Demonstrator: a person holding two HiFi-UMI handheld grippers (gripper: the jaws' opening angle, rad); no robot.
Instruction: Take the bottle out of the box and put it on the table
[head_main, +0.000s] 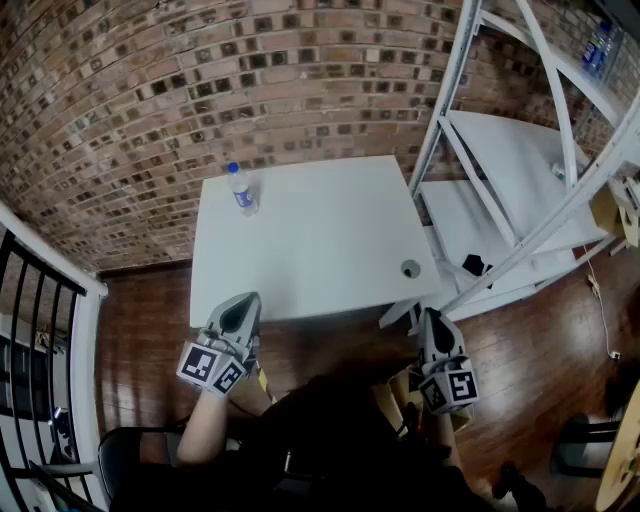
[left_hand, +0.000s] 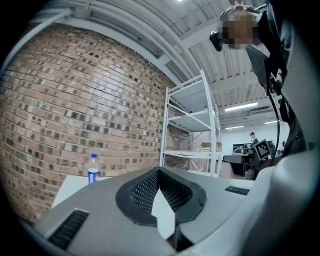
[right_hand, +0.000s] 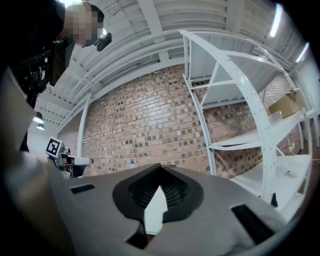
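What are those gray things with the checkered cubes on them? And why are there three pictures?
There is no robot here. A person holds a tool in each hand: the left hand-held gripper and the right hand-held gripper. Each has two jaws that pinch like tongs. The head view comes from a camera on the person's head, looking down. The other two pictures come from cameras riding on the tools, looking along their jaws. On the white table a bottle stands at the far left corner, and a small round thing sits near the right front corner. Both hand-held grippers are shut and hold nothing.
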